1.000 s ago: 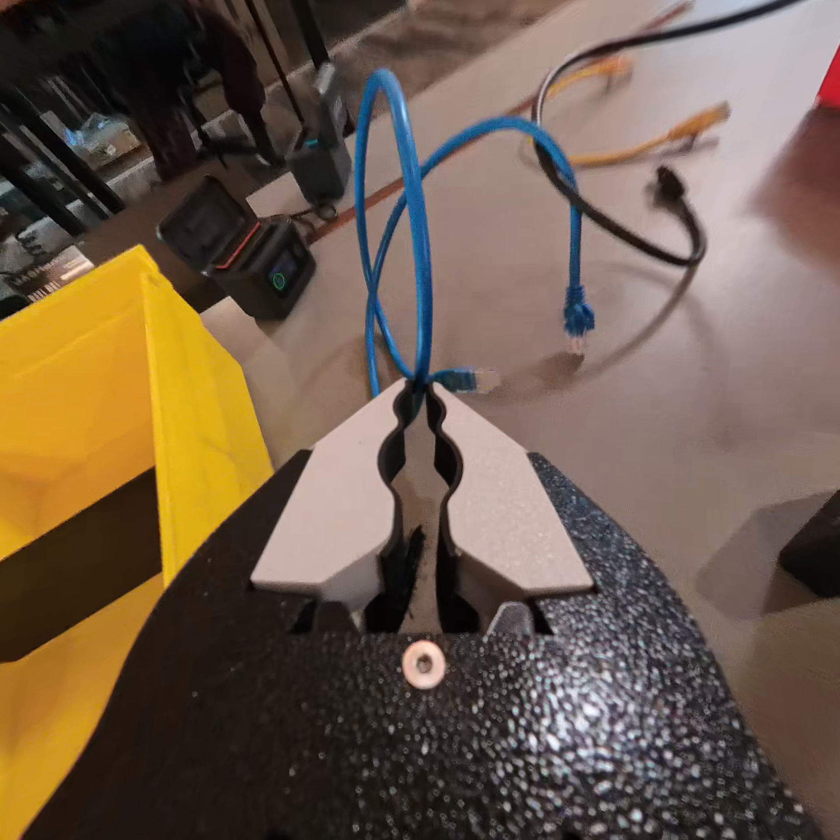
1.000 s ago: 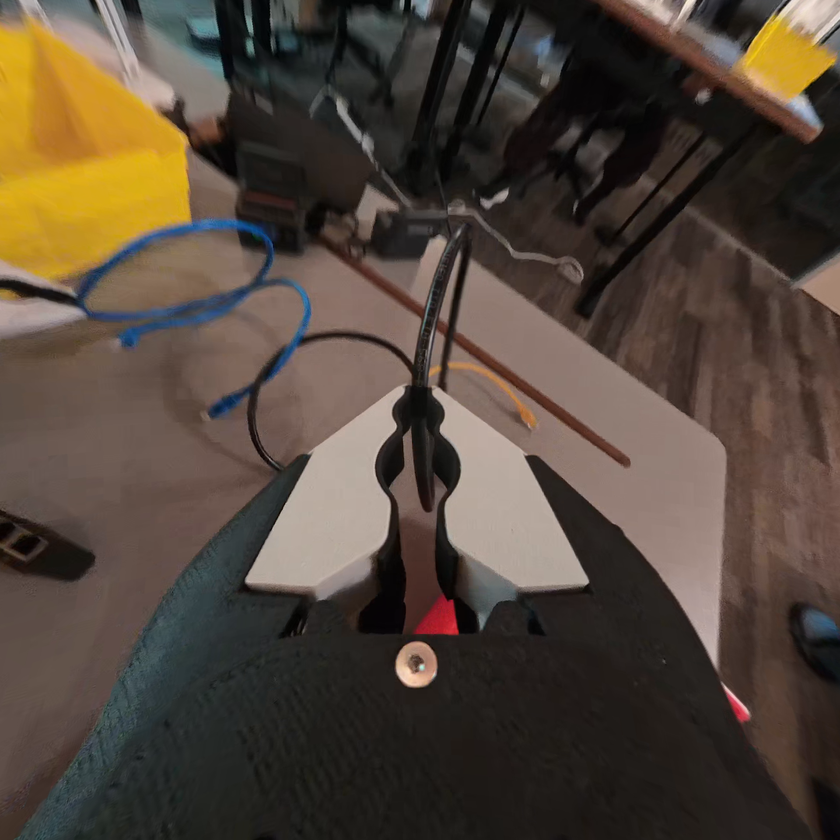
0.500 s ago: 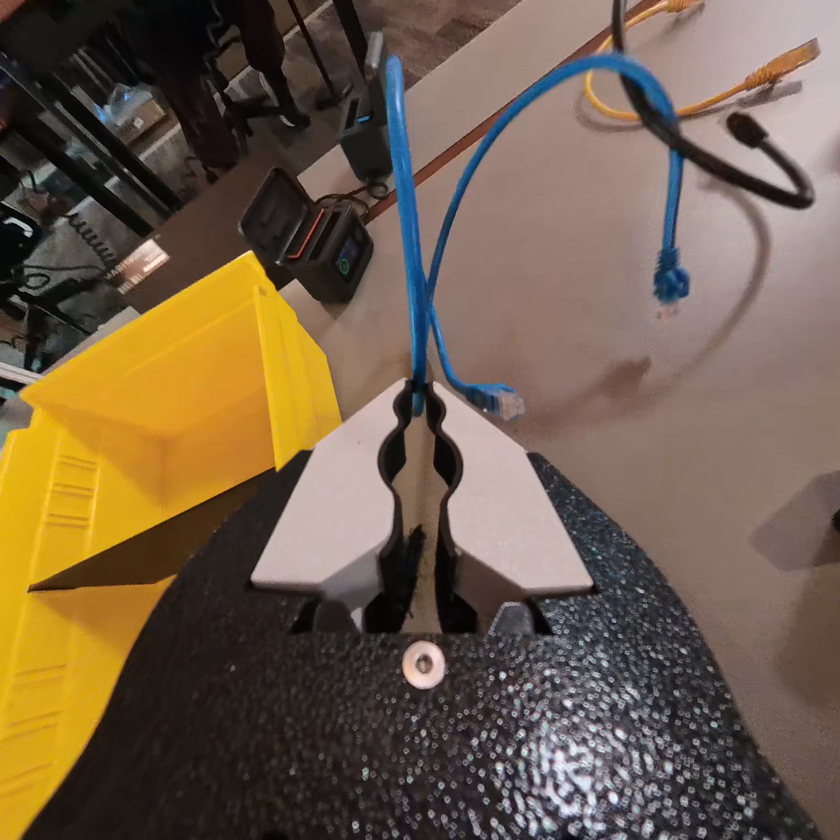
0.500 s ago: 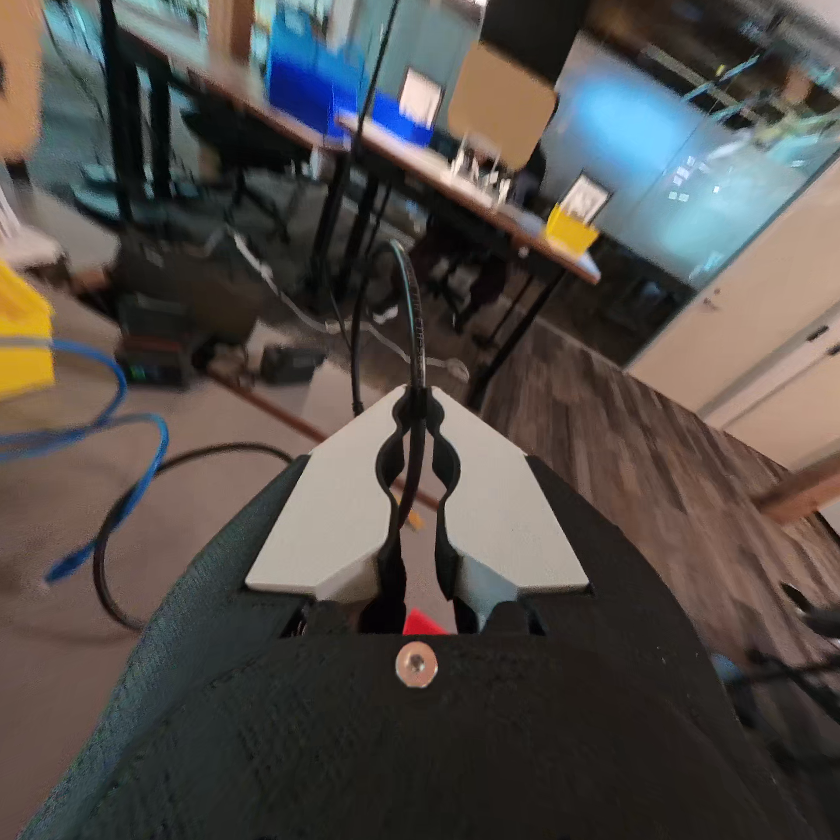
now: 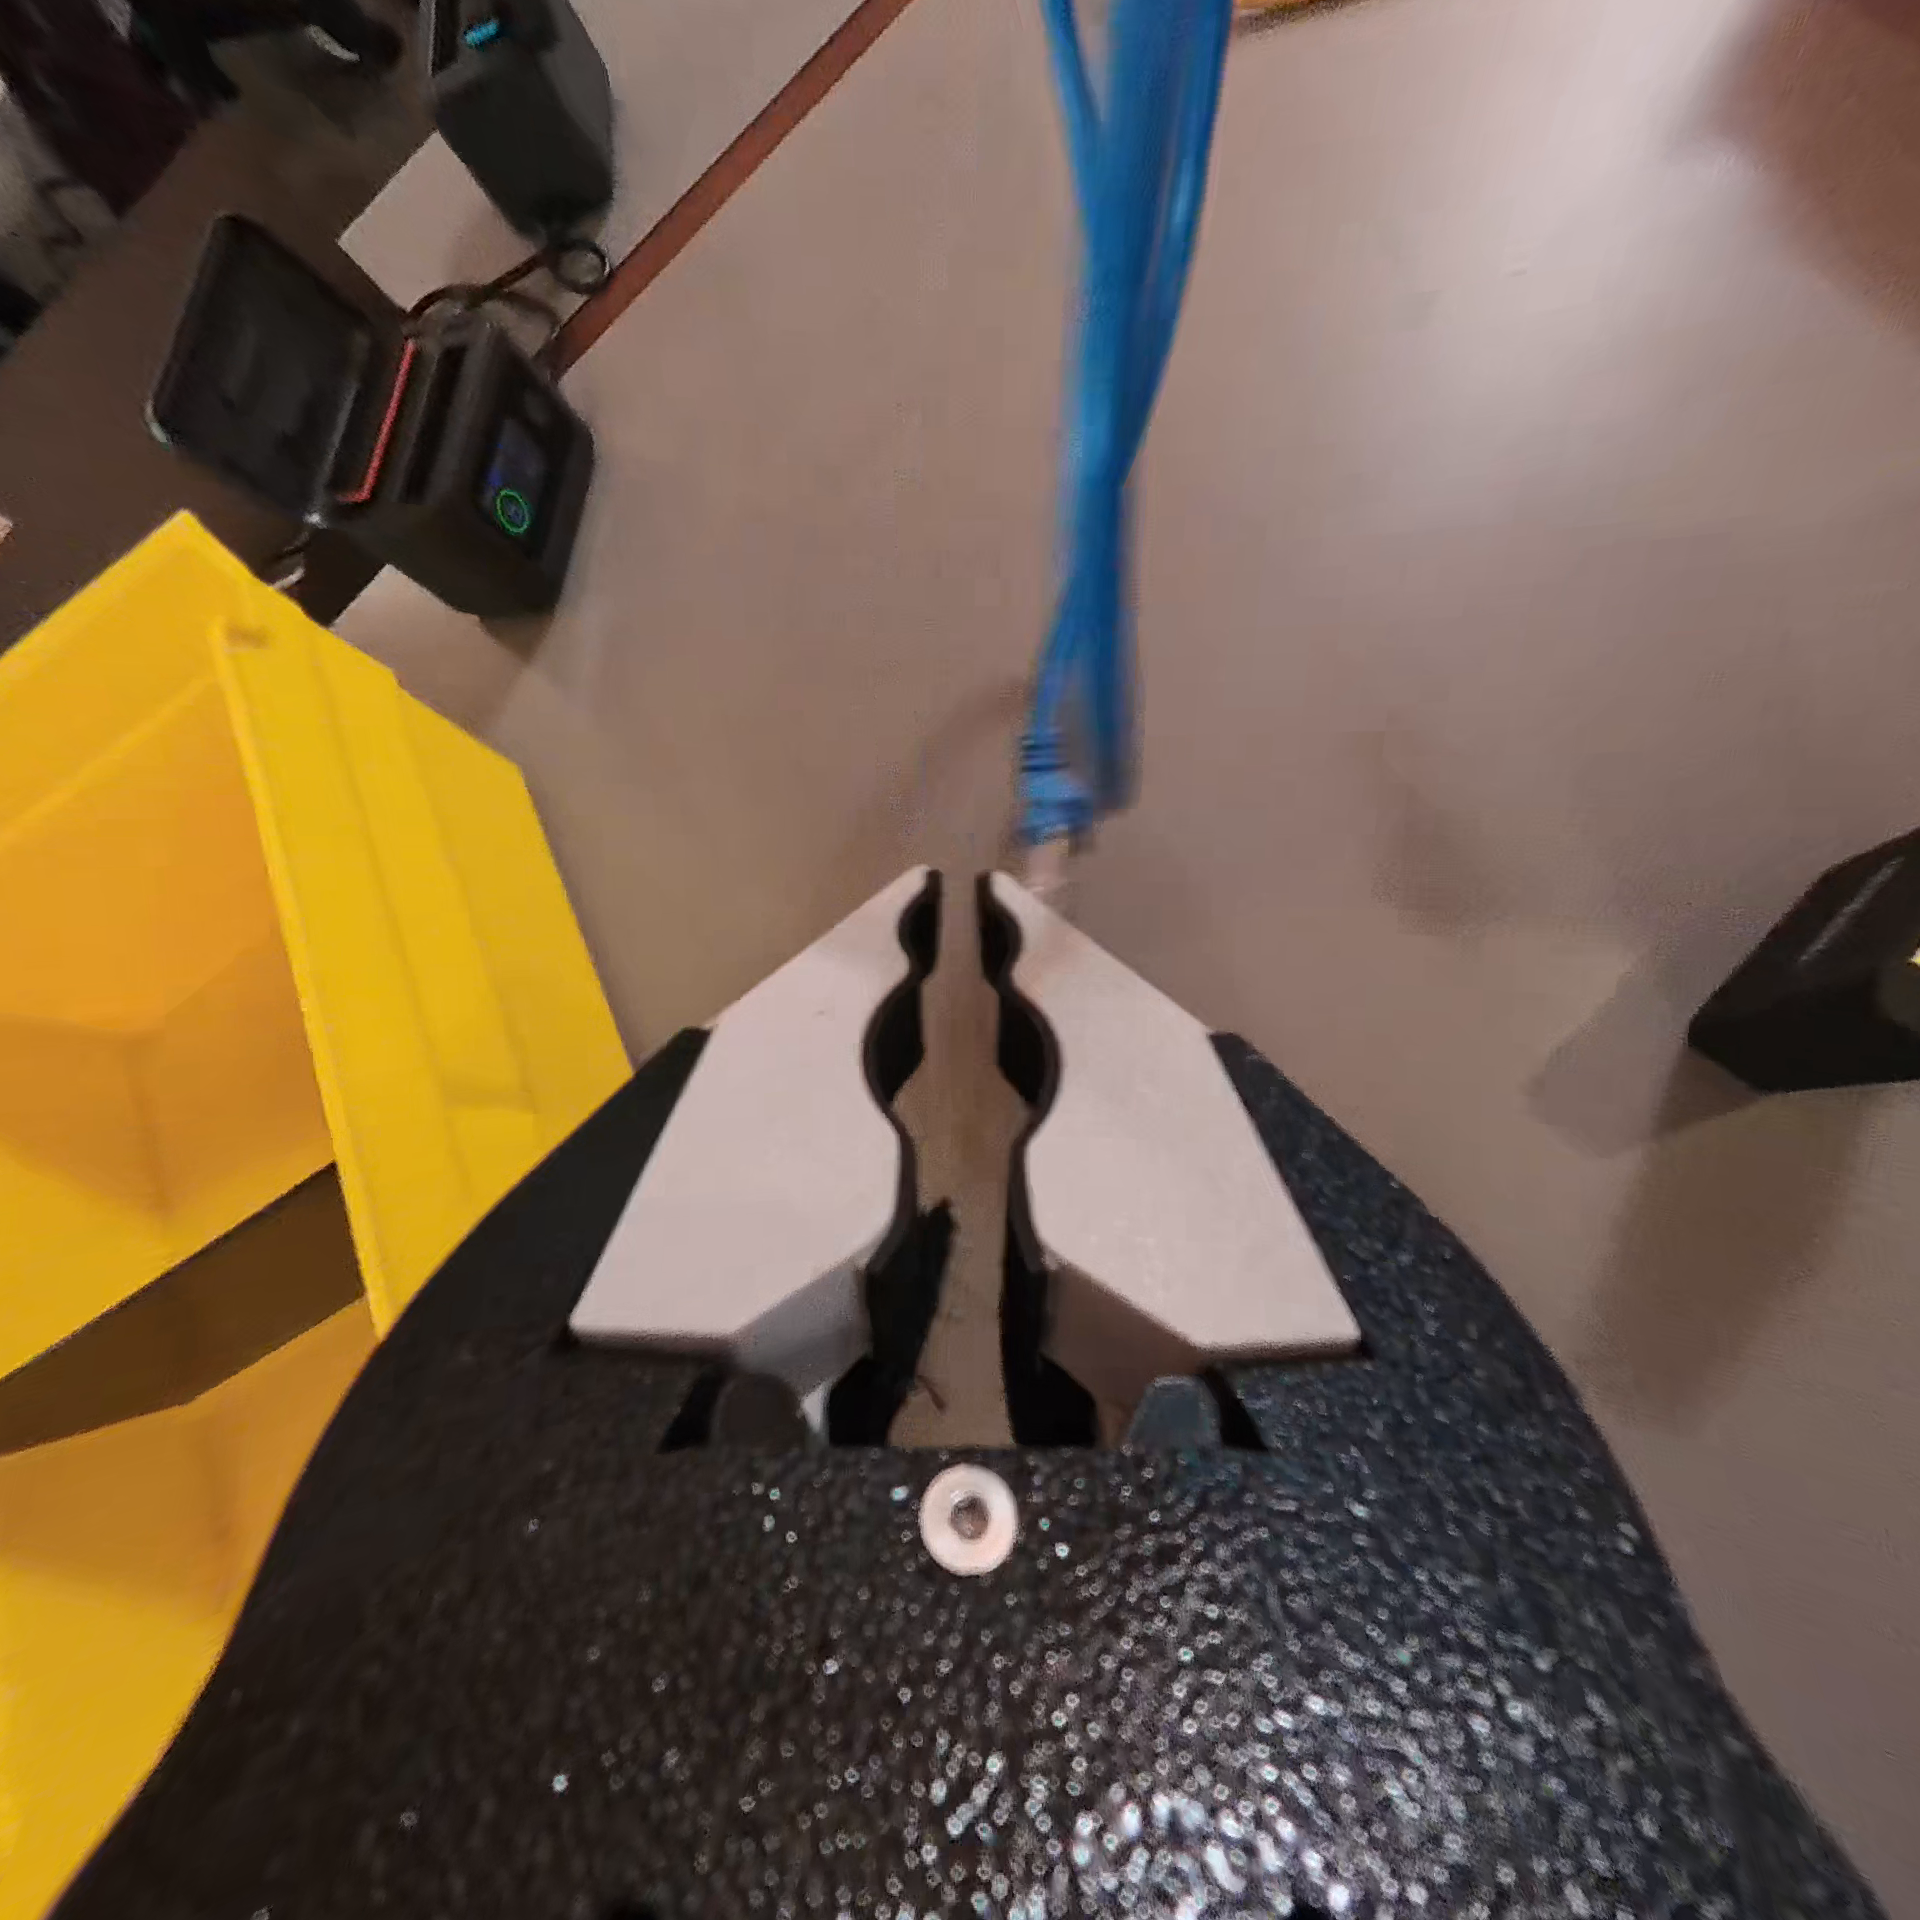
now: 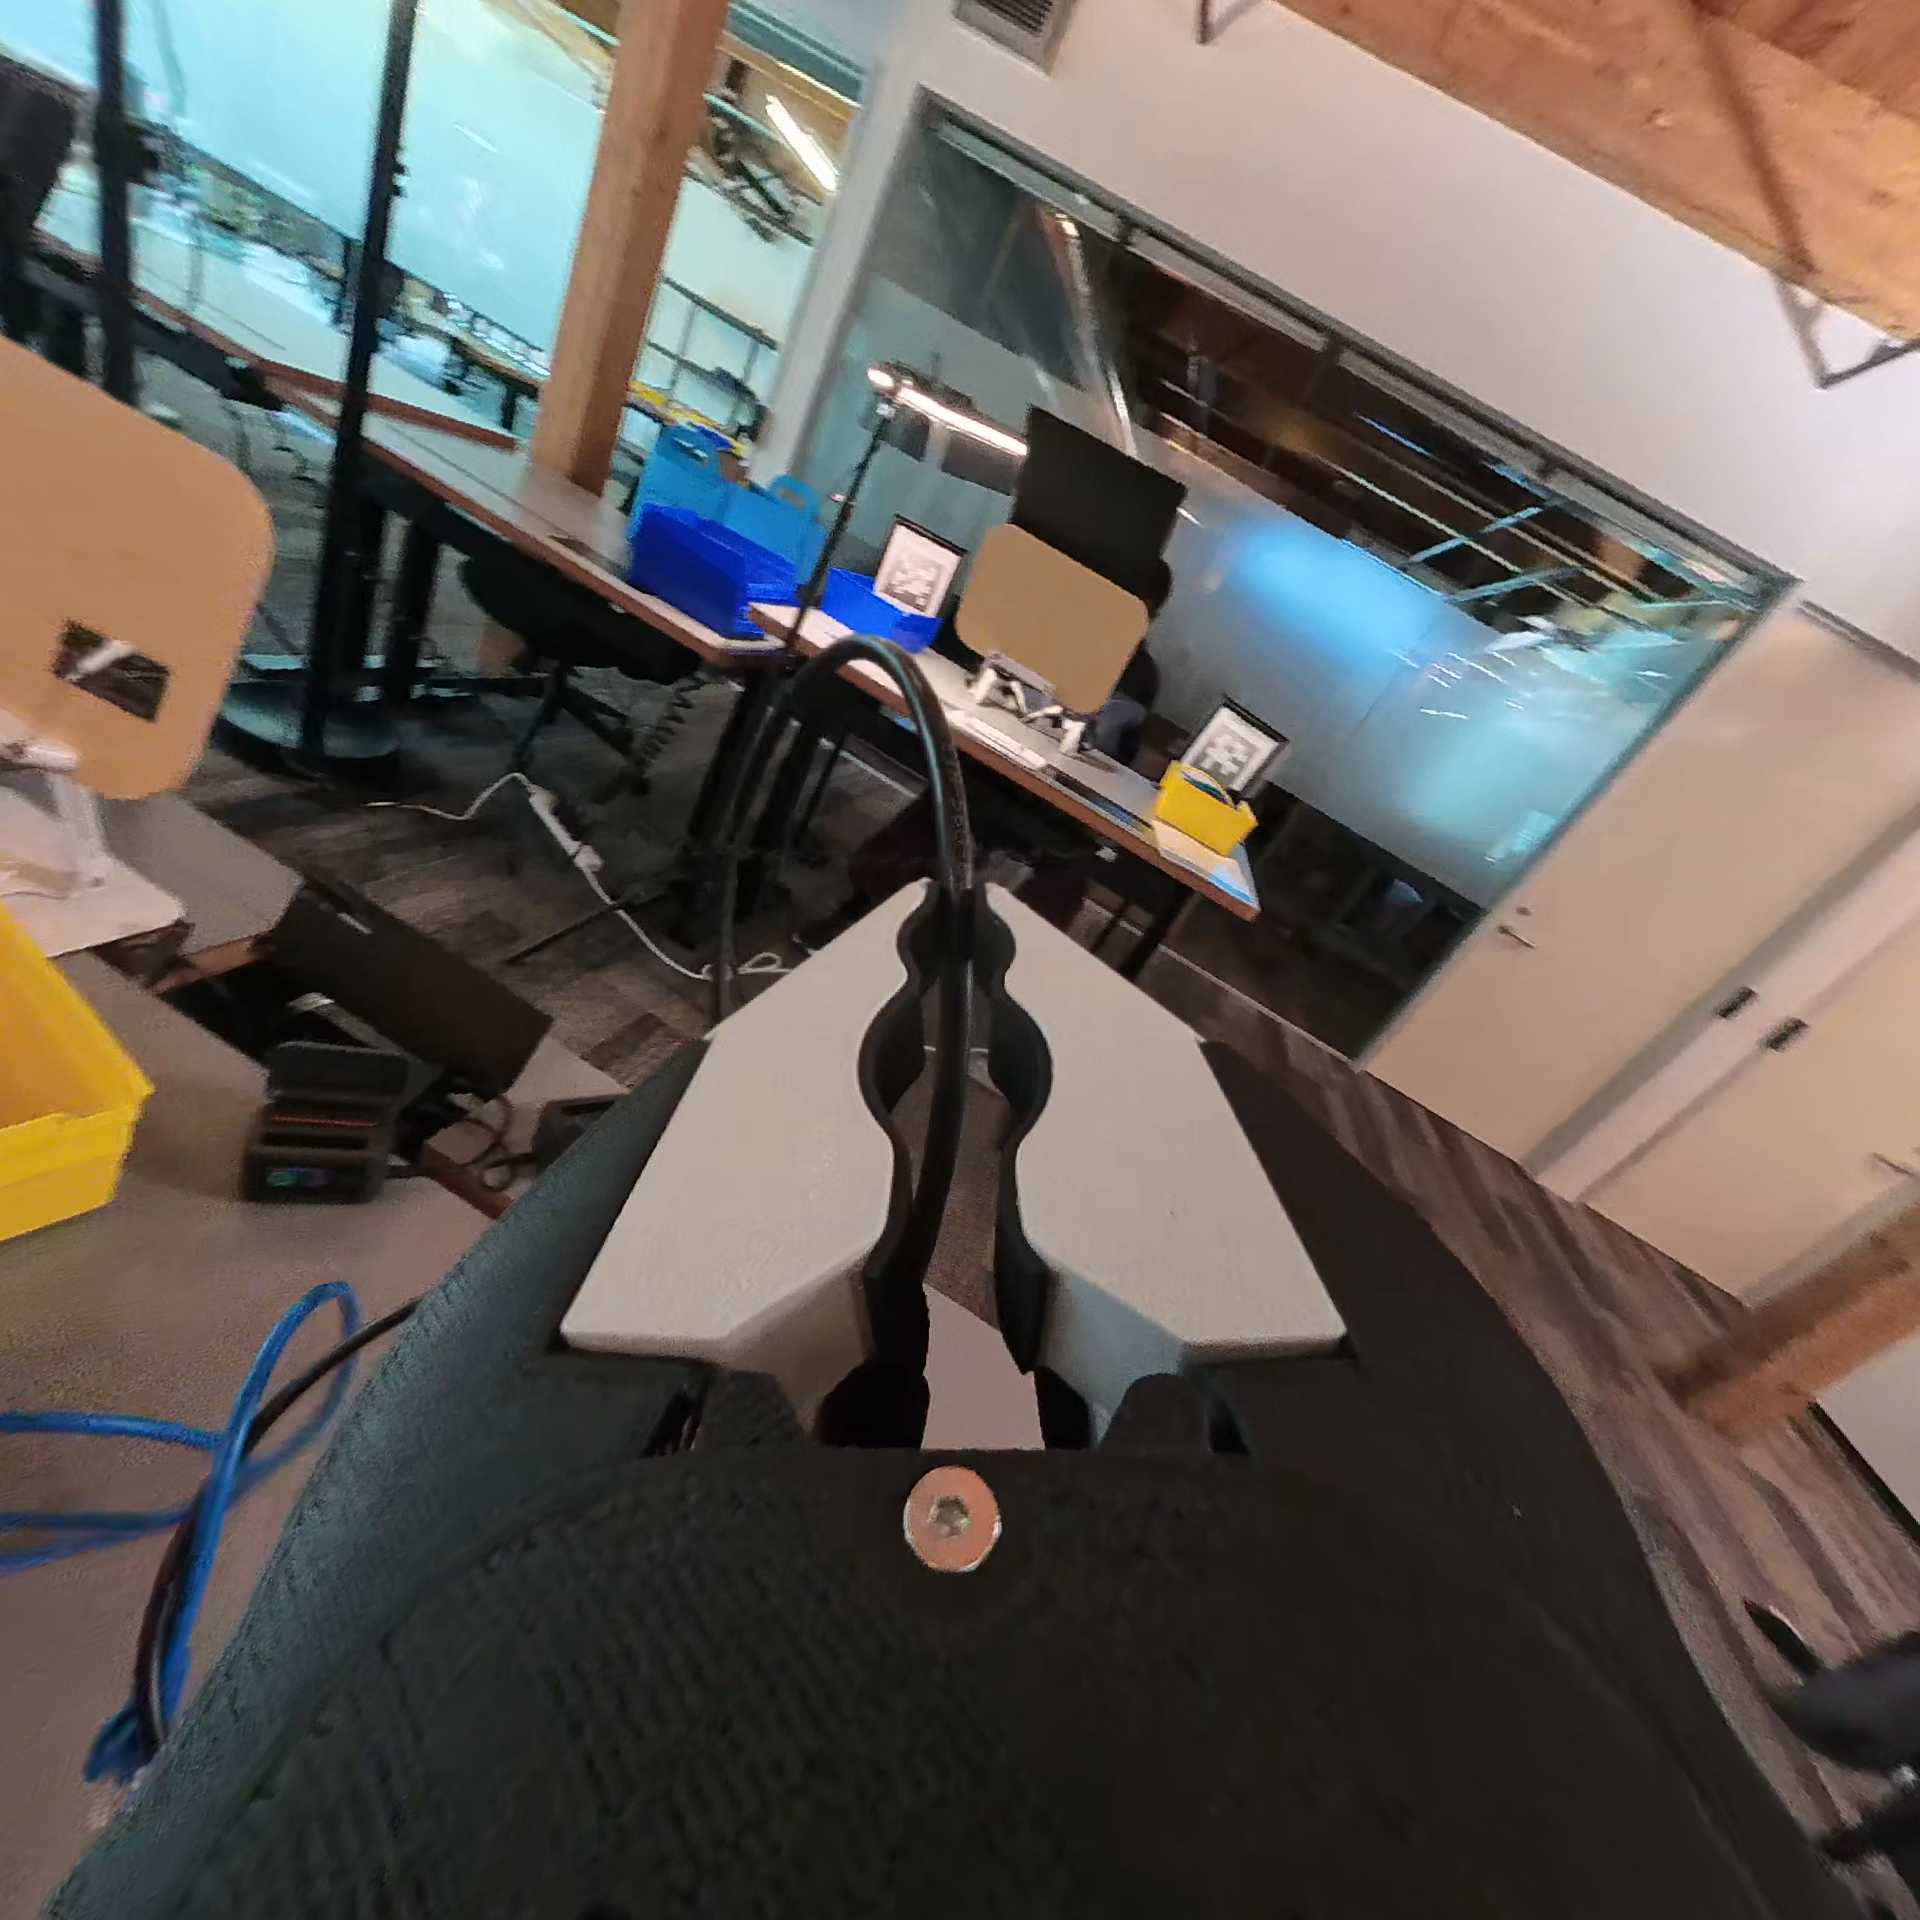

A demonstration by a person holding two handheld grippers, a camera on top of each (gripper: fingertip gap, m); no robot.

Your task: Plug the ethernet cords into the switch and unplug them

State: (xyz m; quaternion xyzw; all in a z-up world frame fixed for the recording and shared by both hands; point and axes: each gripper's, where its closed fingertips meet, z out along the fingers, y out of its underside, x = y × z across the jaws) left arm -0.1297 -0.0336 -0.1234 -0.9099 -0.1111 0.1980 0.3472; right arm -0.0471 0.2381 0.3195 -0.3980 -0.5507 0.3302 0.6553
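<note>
In the left wrist view my left gripper (image 5: 958, 883) is just above the grey table (image 5: 1455, 520). Its jaws are a narrow gap apart and hold nothing. The blue ethernet cord (image 5: 1117, 416) hangs down just ahead of the tips, blurred, with its plug (image 5: 1049, 800) right of them. The black switch (image 5: 1818, 997) shows at the right edge. In the right wrist view my right gripper (image 6: 951, 899) is shut on the black cord (image 6: 935, 748) and raised, facing the room. The blue cord (image 6: 208, 1455) dangles at the lower left beside the black one.
A yellow bin (image 5: 260, 935) stands close on the left and also shows in the right wrist view (image 6: 52, 1101). A black charger case (image 5: 416, 447) and another black device (image 5: 520, 114) sit at the table's far edge. Desks with blue bins (image 6: 727, 571) are in the background. The left gripper's tips are roughly 50 cm from the right gripper's.
The blue cord has left my left gripper's jaws and now hangs in front of them. My right gripper has lifted and tilted upward with the black cord.
</note>
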